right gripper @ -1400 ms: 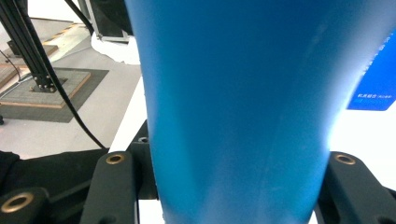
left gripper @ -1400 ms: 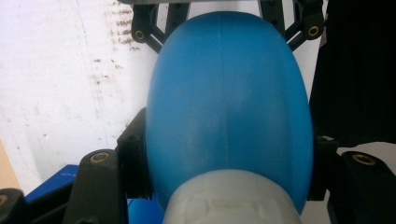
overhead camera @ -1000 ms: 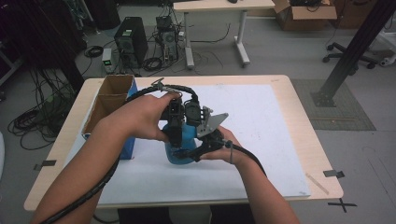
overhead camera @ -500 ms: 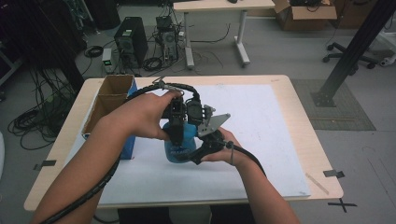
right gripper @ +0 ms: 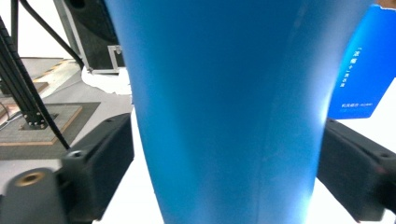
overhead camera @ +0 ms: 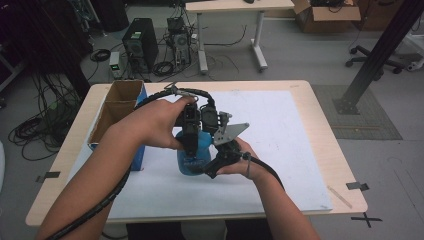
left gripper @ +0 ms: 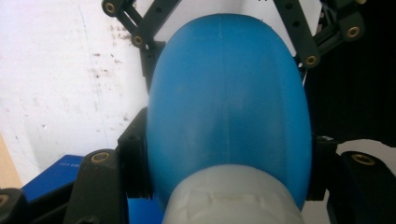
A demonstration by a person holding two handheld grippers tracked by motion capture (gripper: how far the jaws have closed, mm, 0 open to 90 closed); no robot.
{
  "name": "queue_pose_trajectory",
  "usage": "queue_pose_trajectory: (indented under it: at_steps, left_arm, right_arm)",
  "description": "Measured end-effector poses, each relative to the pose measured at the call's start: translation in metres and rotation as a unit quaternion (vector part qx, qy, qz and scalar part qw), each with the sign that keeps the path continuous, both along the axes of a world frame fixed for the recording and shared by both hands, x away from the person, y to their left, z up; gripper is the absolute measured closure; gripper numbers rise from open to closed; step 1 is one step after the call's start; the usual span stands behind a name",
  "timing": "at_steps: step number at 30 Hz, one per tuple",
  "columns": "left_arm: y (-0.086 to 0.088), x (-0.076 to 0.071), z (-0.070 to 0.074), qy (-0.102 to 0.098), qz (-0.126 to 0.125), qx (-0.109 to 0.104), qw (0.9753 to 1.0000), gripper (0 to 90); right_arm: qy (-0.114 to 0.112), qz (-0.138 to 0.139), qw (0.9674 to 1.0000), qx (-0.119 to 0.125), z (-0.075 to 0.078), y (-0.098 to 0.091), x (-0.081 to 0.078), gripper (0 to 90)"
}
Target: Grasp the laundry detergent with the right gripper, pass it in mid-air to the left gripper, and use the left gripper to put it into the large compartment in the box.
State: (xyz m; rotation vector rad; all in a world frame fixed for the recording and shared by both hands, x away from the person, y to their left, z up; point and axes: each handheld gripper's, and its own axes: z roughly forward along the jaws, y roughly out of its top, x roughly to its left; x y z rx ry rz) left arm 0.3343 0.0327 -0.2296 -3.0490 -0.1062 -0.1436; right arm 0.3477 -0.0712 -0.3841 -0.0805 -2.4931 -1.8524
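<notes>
High view: blue plastic bottle (overhead camera: 192, 156) standing upright on white paper sheet (overhead camera: 280, 145) covering light wooden table (overhead camera: 327, 127), roughly mid-table. Left gripper (overhead camera: 191, 134) coming down over bottle top from above; right gripper (overhead camera: 212, 165) reaching in from the side at bottle's lower body. Open brown cardboard box w/ blue sides (overhead camera: 120, 112) just beside, to the left, apart from bottle. Cap area hidden under hands & gripper bodies from here.

Left gripper view: looking down along bottle (left gripper: 229, 107), pale whitish cap/collar (left gripper: 233, 198) at bottom of frame. Black jaws pressed against both sides of bottle up near the neck, no gap visible — clamped on bottle. Other gripper's black linkage seen farther off at bottle's far end. White sheet w/ smudges behind.

Right gripper view: blue bottle wall (right gripper: 219, 107) very close, between the two black jaws; both pads touching its sides — closed on the body. Blue box side w/ small print (right gripper: 357, 70) at right, behind.

Progress, as a judgement: grasp stage done, both grippers holding same bottle, one near neck, one low. Cap looks on. Likely left: twisting or pulling cap off, or lifting bottle off table — none of it started, bottle base apparently on sheet.
</notes>
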Motion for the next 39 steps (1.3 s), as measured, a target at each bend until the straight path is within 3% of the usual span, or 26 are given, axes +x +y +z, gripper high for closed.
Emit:
queue_pose_trajectory:
  at_steps: [11, 19, 21, 22, 23, 27, 30, 31, 32, 33, 34, 35, 39]
  left_arm:
    - [0.001, 0.002, 0.001, 0.01, 0.007, -0.005, 0.9999, 37.9]
    - [0.005, 0.007, 0.004, 0.015, 0.044, -0.006, 0.9989, 37.8]
    - [0.006, 0.01, 0.004, 0.017, 0.06, -0.005, 0.9981, 37.8]
    - [0.008, 0.013, 0.005, 0.015, 0.081, -0.007, 0.9966, 37.8]
    - [0.008, 0.013, 0.005, 0.015, 0.081, -0.007, 0.9966, 37.8]
    - [0.011, 0.02, 0.008, 0.005, 0.122, -0.014, 0.9924, 37.7]
    - [0.013, 0.024, 0.011, 0.0, 0.16, -0.021, 0.9869, 37.7]
    - [0.015, 0.028, 0.014, -0.003, 0.184, -0.026, 0.9825, 37.7]
    - [0.015, 0.028, 0.014, -0.003, 0.184, -0.026, 0.9825, 37.7]
    - [0.016, 0.029, 0.016, -0.004, 0.193, -0.028, 0.9807, 37.7]
    - [0.018, 0.031, 0.018, -0.005, 0.211, -0.03, 0.977, 37.7]
    - [0.018, 0.031, 0.018, -0.005, 0.211, -0.03, 0.977, 37.7]
    - [0.022, 0.035, 0.024, -0.005, 0.241, -0.033, 0.9701, 37.7]
  right_arm:
    - [-0.008, -0.001, 0.9999, 0.007, 0.003, -0.008, -0.002, 1.9]
    - [-0.016, -0.023, 0.9996, 0.009, 0.008, -0.03, -0.003, 0.3]
    - [-0.017, -0.035, 0.9991, 0.015, 0.013, -0.041, -0.002, 0.2]
    - [-0.018, -0.039, 0.9989, 0.016, 0.014, -0.045, -0.001, 0.2]
    - [-0.018, -0.039, 0.9989, 0.016, 0.014, -0.045, -0.001, 0.2]
    - [-0.026, -0.052, 0.9982, 0.016, 0.02, -0.062, 0.001, 0.2]
    - [-0.027, -0.061, 0.9977, 0.015, 0.024, -0.074, 0.001, 0.2]
    - [-0.03, -0.067, 0.9972, 0.012, 0.027, -0.082, 0.003, 0.2]
    - [-0.031, -0.071, 0.9969, 0.009, 0.028, -0.087, 0.003, 0.2]
    - [-0.031, -0.071, 0.9969, 0.009, 0.028, -0.087, 0.003, 0.2]
    - [-0.034, -0.079, 0.9963, 0.003, 0.031, -0.096, 0.005, 0.2]
    - [-0.037, -0.081, 0.996, -0.001, 0.033, -0.1, 0.006, 0.2]
    - [-0.049, -0.091, 0.994, -0.035, 0.043, -0.112, 0.01, 0.2]
